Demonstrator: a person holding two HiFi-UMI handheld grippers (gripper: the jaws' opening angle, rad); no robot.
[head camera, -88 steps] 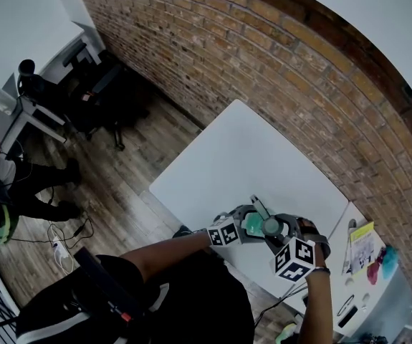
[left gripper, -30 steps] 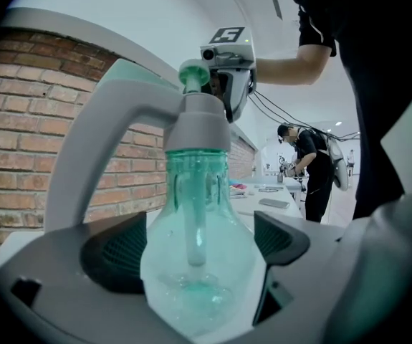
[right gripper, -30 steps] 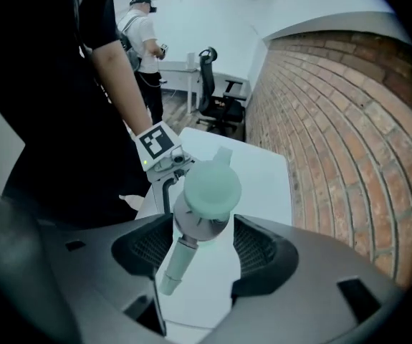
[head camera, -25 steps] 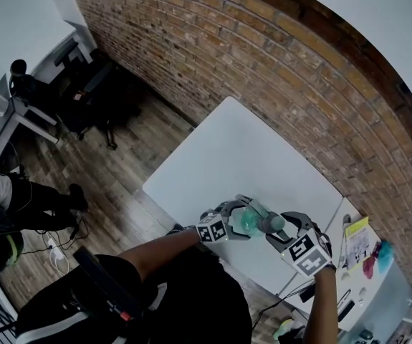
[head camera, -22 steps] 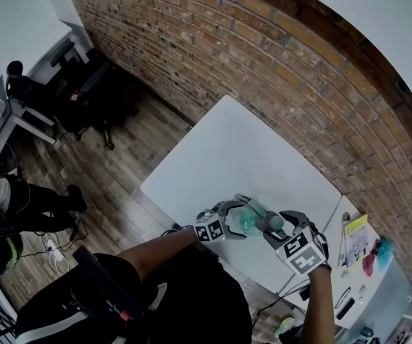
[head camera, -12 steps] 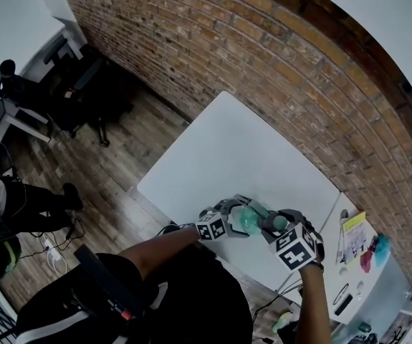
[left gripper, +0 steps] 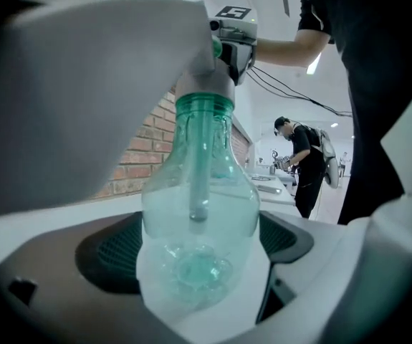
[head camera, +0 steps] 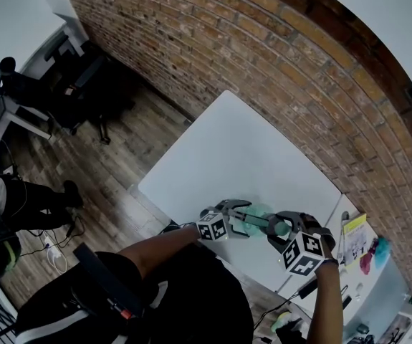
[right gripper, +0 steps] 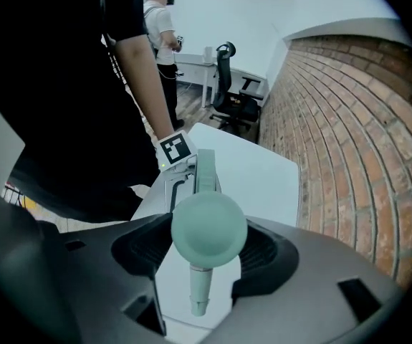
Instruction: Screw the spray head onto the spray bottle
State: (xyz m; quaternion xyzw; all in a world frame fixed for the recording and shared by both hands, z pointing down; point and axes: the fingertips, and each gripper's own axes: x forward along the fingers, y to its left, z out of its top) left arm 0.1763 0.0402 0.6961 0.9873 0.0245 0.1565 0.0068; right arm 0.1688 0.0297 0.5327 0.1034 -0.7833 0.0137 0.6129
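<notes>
Teal-tinted clear plastic, the spray bottle point(left gripper: 198, 213) has a round belly and a narrow neck, and my left gripper point(head camera: 240, 217) pinches that belly between its pads. A pale tube runs down inside it from the spray head point(right gripper: 209, 229), a pale green, round-backed piece clamped in my right gripper point(head camera: 281, 228). Bottle and head meet above the near right edge of the white worktop point(head camera: 241, 149).

Left claw point(head camera: 238, 218) on spray bottle point(head camera: 258, 213), right claw point(head camera: 277, 223) on spray head point(head camera: 282, 229), above white table point(head camera: 241, 149)
</notes>
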